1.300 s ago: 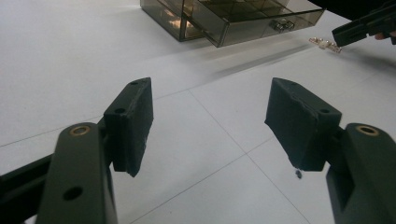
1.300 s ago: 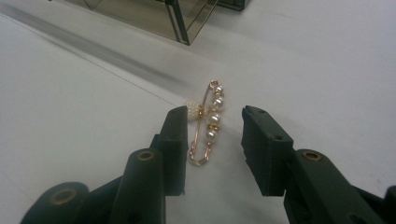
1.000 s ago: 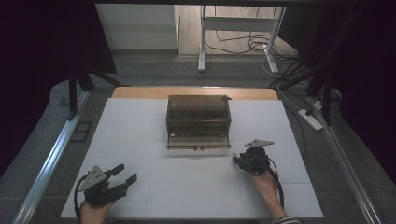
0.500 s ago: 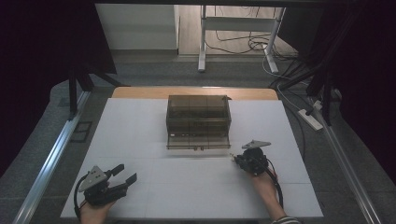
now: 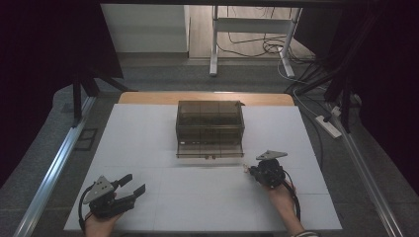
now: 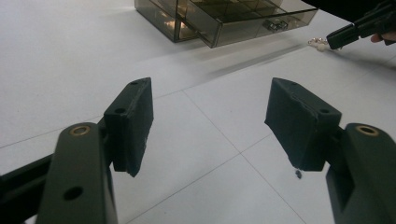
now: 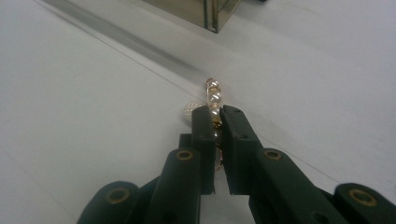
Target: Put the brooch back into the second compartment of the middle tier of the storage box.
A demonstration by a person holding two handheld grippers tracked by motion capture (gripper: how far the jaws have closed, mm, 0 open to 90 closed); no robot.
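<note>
A smoky clear organiser box [image 5: 210, 128] with a drawer pulled out slightly stands mid-table; its front also appears in the left gripper view, organiser box [image 6: 219, 21]. My right gripper [image 7: 215, 114] is shut on a pearl-and-gold piece of jewellery [image 7: 213, 98], which pokes out past the tips just over the white table. In the high view the right gripper [image 5: 251, 170] sits right of the drawer front, jewellery [image 5: 245, 168] at its tip. My left gripper [image 6: 210, 116] is open with nothing between its pads, resting at the front left, left gripper [image 5: 129, 190].
The white table top [image 5: 148, 143] is ringed by dark floor and metal rails. A power strip [image 5: 328, 126] and cables lie on the floor to the right. A desk frame [image 5: 247, 29] stands beyond the far edge.
The right gripper has shifted slightly toward the near side, away from the drawer front. The left gripper has not moved.
</note>
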